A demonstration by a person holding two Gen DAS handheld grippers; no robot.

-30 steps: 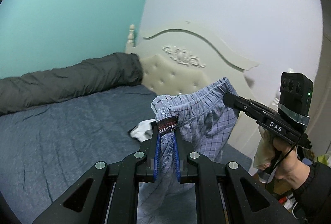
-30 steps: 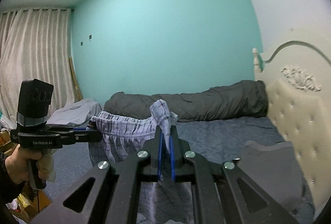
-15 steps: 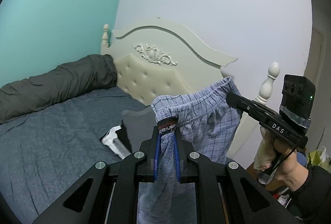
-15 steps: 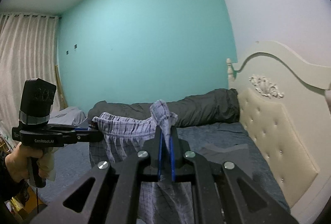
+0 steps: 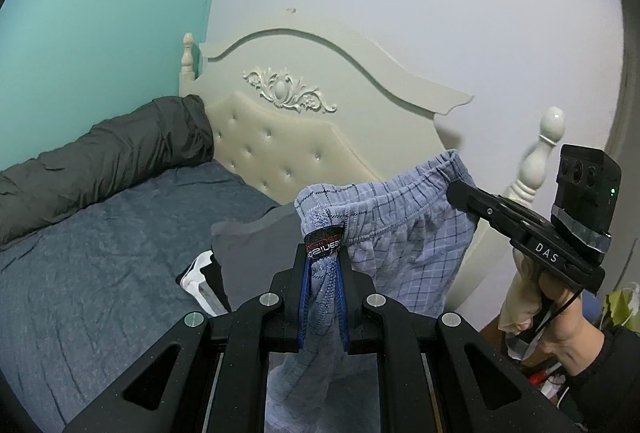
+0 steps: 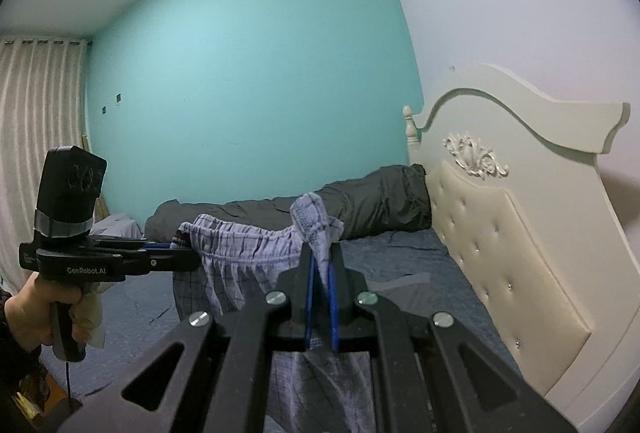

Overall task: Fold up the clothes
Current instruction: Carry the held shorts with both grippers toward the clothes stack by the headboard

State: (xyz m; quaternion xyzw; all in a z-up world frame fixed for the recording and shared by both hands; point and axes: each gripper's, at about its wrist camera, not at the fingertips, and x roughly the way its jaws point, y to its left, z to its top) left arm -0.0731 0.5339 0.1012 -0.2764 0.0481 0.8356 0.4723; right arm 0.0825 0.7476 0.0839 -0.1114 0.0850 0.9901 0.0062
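Observation:
A pair of blue plaid shorts (image 5: 404, 237) hangs in the air above the bed, stretched by its elastic waistband between the two grippers. My left gripper (image 5: 323, 253) is shut on one end of the waistband, by a black and red label. My right gripper (image 6: 320, 253) is shut on the other end, where the cloth bunches above the fingers. In the right wrist view the shorts (image 6: 240, 253) run left to the left gripper (image 6: 176, 257), held by a hand. The right gripper (image 5: 460, 193) shows at the right of the left wrist view. The legs dangle below both.
A bed with a dark blue sheet (image 5: 100, 253) lies below, with a rolled grey duvet (image 5: 100, 157) along the teal wall and a cream tufted headboard (image 5: 288, 137). A grey folded piece (image 5: 248, 241) and a white and black garment (image 5: 200, 277) lie on the sheet. Curtains (image 6: 36, 153) hang at left.
Both views have swung toward the headboard and tilted up, with the shorts carried along. Both grips on the waistband are unchanged.

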